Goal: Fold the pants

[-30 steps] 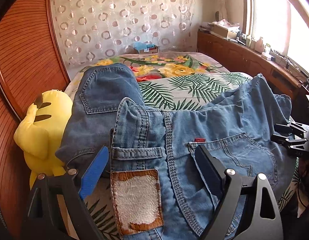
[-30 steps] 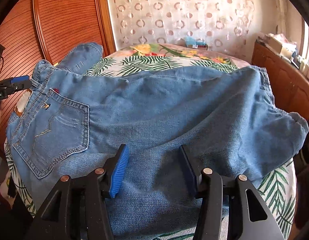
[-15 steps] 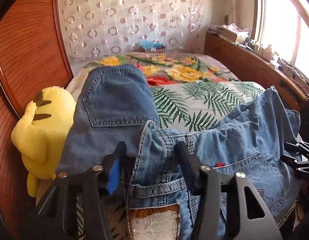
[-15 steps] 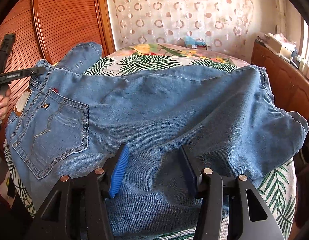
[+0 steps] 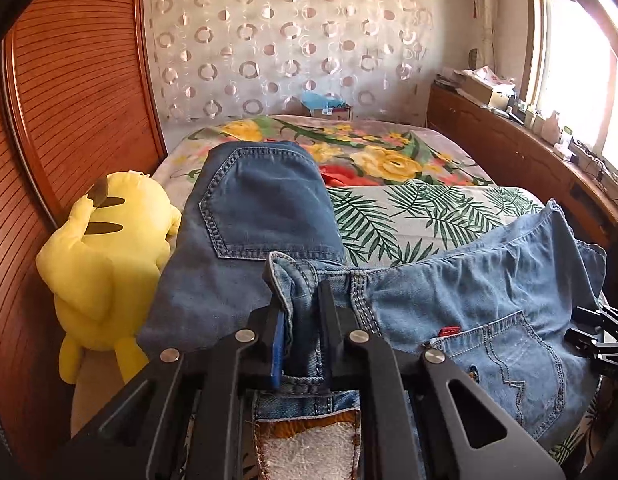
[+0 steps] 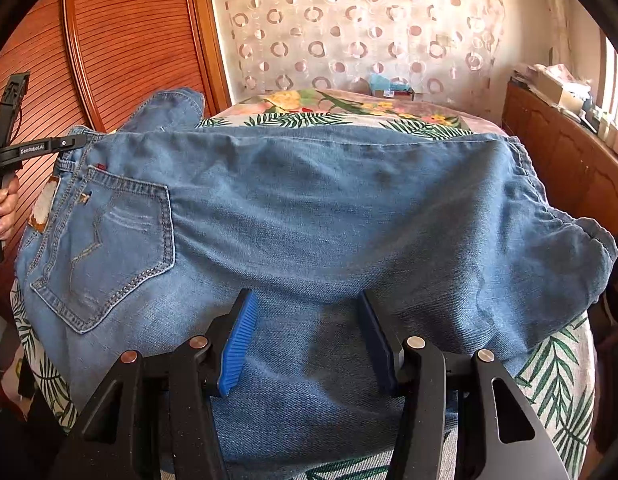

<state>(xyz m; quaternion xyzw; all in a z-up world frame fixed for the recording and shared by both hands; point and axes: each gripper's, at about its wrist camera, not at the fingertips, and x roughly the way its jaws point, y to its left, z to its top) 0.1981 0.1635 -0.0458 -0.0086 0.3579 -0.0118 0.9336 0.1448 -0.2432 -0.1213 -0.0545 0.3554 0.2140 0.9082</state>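
Observation:
Light blue jeans (image 6: 329, 208) lie across the bed, back pocket (image 6: 109, 240) up, waistband at the left. My left gripper (image 5: 301, 320) is shut on a bunched fold of the jeans' waistband (image 5: 293, 280), above the leather patch (image 5: 309, 448). It also shows at the far left of the right wrist view (image 6: 69, 142), held by a hand. My right gripper (image 6: 305, 320) is open, its fingers resting on the jeans' leg near the front edge. It shows at the right edge of the left wrist view (image 5: 597, 336).
A darker pair of folded jeans (image 5: 253, 216) lies behind the waistband. A yellow plush toy (image 5: 109, 264) sits left against the wooden headboard (image 5: 69, 120). The bed (image 5: 409, 216) has a leaf-print cover. A wooden cabinet (image 5: 529, 160) runs along the right.
My left gripper moved forward onto the waistband and closed on it, bunching the denim. The right gripper has not moved.

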